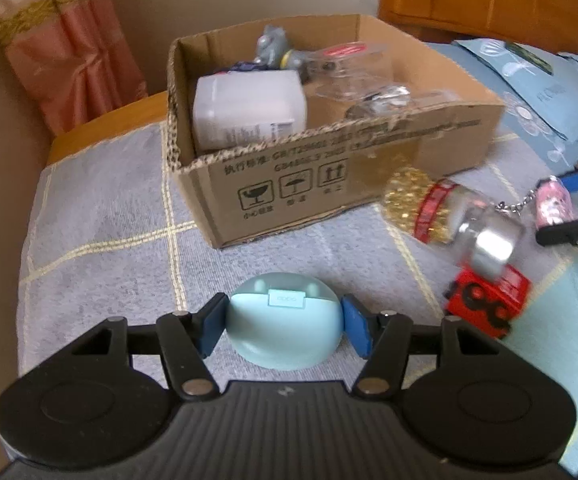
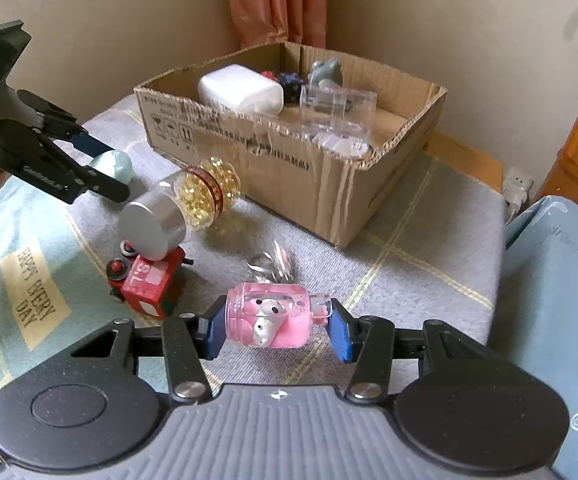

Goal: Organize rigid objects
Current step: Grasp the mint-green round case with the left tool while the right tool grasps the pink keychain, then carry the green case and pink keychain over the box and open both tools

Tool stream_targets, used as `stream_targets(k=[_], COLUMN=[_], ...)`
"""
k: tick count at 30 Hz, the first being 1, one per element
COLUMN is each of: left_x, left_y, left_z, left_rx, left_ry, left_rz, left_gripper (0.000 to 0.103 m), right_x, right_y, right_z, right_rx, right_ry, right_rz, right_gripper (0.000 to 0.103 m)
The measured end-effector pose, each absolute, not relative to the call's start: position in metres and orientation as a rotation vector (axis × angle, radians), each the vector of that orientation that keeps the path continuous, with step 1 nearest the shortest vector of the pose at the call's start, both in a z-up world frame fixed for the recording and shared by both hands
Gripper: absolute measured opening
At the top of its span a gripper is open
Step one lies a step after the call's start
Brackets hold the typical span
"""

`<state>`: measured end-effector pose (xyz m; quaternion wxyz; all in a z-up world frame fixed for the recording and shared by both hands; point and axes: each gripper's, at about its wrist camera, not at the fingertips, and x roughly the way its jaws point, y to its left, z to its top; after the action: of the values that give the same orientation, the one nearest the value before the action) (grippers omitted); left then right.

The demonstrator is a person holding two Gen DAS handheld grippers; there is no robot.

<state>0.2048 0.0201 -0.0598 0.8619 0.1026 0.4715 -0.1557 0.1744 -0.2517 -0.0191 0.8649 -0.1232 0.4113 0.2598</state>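
Left wrist: left gripper (image 1: 285,326) clamps the earbud case (image 1: 285,330); right gripper (image 2: 275,330) clamps the pink charm (image 2: 273,320). Lift both clear over the cardboard box (image 1: 329,184) rim before releasing.

Right gripper (image 2: 275,330): blue pads clamp a pink charm capsule (image 2: 273,322) by its ends.
Left gripper (image 2: 101,176): grips a pale blue case (image 2: 114,164).
Cardboard box (image 2: 329,184): at the bed's far edge, holding a white container (image 2: 241,90).
Jar of gold beads (image 2: 185,204): lying on a red toy train (image 2: 149,280).
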Motion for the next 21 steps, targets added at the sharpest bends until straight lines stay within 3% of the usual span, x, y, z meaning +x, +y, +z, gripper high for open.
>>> stream_targets(k=[15, 21], left_x=[0.219, 0.253], left_y=[0.008, 0.003], left_z=[0.032, 0.043], left_rx=[0.283, 0.266], left_ry=[0.899, 0.87], left_rz=[-0.444, -0.408], left_gripper=[0.06, 0.06], right_x=[0.167, 0.171], right_y=[-0.253, -0.252], right_z=[0.038, 0.062], right_rx=[-0.272, -0.272], right_ry=[0.804, 0.753], right_rz=[0.57, 0.568], right_gripper=[0.056, 0.056])
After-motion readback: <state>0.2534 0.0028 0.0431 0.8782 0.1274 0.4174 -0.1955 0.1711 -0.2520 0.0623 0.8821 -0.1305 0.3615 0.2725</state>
